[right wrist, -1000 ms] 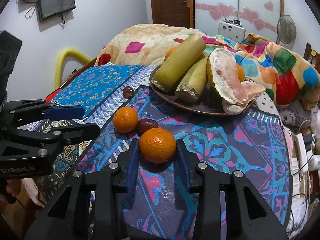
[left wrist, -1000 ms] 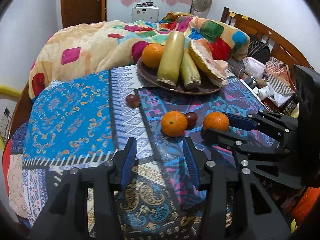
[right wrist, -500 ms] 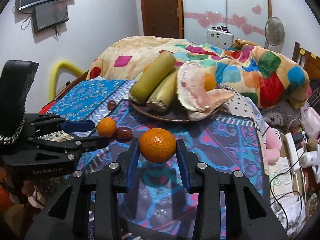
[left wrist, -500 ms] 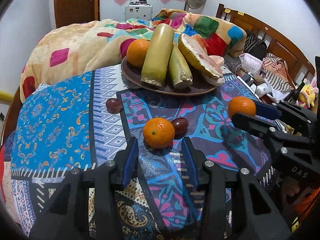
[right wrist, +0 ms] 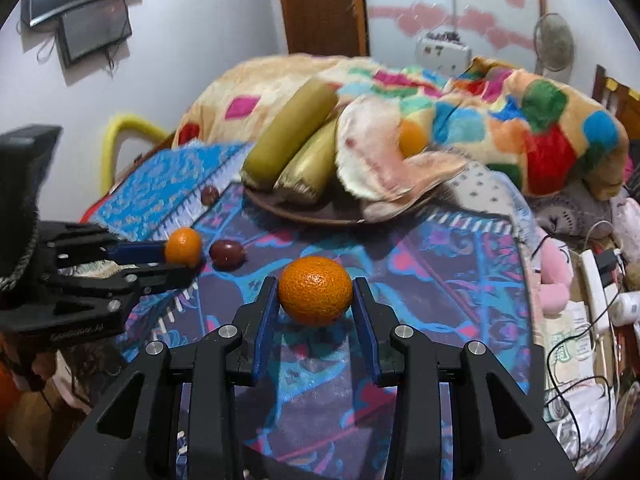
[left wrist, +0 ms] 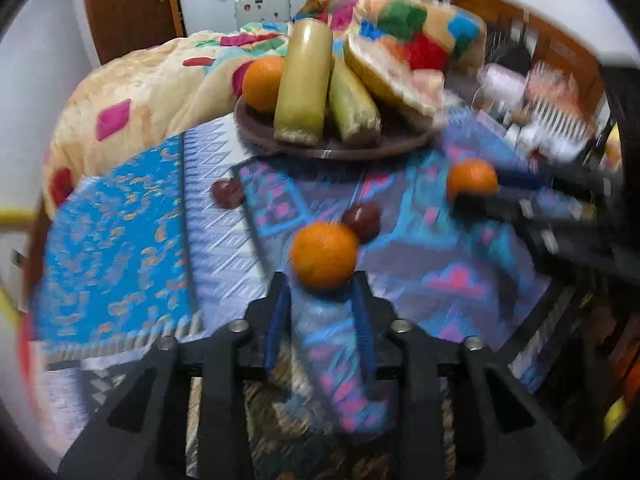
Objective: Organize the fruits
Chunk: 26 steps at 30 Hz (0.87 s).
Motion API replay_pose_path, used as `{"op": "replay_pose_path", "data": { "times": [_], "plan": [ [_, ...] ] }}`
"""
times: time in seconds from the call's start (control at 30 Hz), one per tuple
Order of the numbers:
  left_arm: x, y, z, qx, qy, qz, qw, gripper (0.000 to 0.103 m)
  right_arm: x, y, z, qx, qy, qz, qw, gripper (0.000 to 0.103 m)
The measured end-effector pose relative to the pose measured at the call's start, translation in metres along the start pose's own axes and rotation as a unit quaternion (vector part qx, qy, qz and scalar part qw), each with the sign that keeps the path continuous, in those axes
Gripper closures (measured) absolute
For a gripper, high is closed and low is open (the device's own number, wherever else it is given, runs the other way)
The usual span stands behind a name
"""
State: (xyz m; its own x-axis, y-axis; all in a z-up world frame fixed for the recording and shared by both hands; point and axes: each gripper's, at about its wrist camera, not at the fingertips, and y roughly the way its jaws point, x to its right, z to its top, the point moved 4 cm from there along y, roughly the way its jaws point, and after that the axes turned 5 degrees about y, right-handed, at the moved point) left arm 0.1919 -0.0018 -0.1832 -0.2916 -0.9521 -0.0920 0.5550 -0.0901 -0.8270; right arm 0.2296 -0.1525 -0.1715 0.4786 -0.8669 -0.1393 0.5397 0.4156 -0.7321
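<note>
My right gripper (right wrist: 315, 292) is shut on an orange (right wrist: 315, 290) and holds it above the patterned cloth; the same orange shows in the left wrist view (left wrist: 472, 180). My left gripper (left wrist: 322, 284) is open, its fingertips on either side of a second orange (left wrist: 324, 254) on the cloth, which also shows in the right wrist view (right wrist: 183, 246). A dark plum (left wrist: 362, 222) lies just behind that orange. Another plum (left wrist: 227, 193) lies further left. The brown plate (left wrist: 332, 148) at the back holds an orange, two long yellow-green fruits and a cut pomelo.
The table wears a blue and purple patterned cloth (left wrist: 116, 240). A colourful blanket (right wrist: 520, 128) is heaped behind the plate. Cables, a power strip (right wrist: 596, 276) and soft toys lie off the table's right side. A yellow rail (right wrist: 120, 132) stands at the left.
My left gripper has moved forward so its fingertips now flank the orange on the cloth. My right gripper has carried its orange higher and toward the plate.
</note>
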Motion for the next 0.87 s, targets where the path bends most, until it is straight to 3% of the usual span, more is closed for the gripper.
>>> {"op": "replay_pose_path", "data": {
  "times": [0.07,0.1,0.17,0.23,0.27,0.33,0.37,0.47,0.53,0.57,0.73,0.8,0.87],
  "plan": [
    [0.007,-0.016,-0.014,0.003,0.033,0.039,0.9987,0.03,0.004,0.01,-0.003,-0.02,0.002,-0.022,1.0,0.063],
    [0.01,-0.027,-0.025,0.013,0.036,0.072,0.9967,0.025,0.006,0.01,-0.007,-0.023,0.003,-0.021,1.0,0.057],
    [0.015,-0.042,-0.041,0.037,0.017,0.081,0.9959,0.024,0.012,-0.006,-0.016,0.001,0.022,-0.028,0.999,0.046],
    [0.032,-0.061,-0.062,0.056,0.008,0.045,0.9974,0.02,0.015,-0.027,-0.029,0.017,0.032,-0.021,0.999,0.034],
    [0.041,-0.072,-0.073,0.063,0.003,0.06,0.9962,0.018,0.016,-0.04,-0.038,0.021,0.037,-0.016,0.999,0.031],
    [0.065,-0.088,-0.097,0.056,0.005,0.047,0.9973,0.017,0.018,-0.071,-0.059,0.044,0.05,-0.033,0.997,0.029],
    [0.079,-0.094,-0.111,0.044,-0.002,0.025,0.9987,0.017,0.014,-0.094,-0.077,0.061,0.036,-0.055,0.996,0.029],
    [0.133,-0.099,-0.145,-0.006,0.005,-0.106,0.9944,0.017,0.003,-0.147,-0.125,0.091,0.009,-0.106,0.99,0.018],
    [0.163,-0.087,-0.168,-0.051,-0.021,-0.145,0.9879,0.02,0.003,-0.174,-0.155,0.108,0.032,-0.108,0.988,0.0],
    [0.181,-0.077,-0.179,-0.066,-0.014,-0.158,0.9851,0.02,0.005,-0.192,-0.178,0.118,0.056,-0.11,0.985,0.0],
    [0.206,-0.022,-0.218,-0.136,-0.041,-0.133,0.9809,0.02,0.017,-0.227,-0.256,0.106,0.126,-0.139,0.977,0.0],
    [0.206,0.003,-0.232,-0.168,-0.047,-0.086,0.981,0.02,0.023,-0.226,-0.271,0.087,0.145,-0.139,0.976,0.0],
    [0.205,0.013,-0.239,-0.19,-0.07,-0.095,0.9748,0.02,0.032,-0.227,-0.285,0.072,0.168,-0.143,0.973,0.0]
  ]
}}
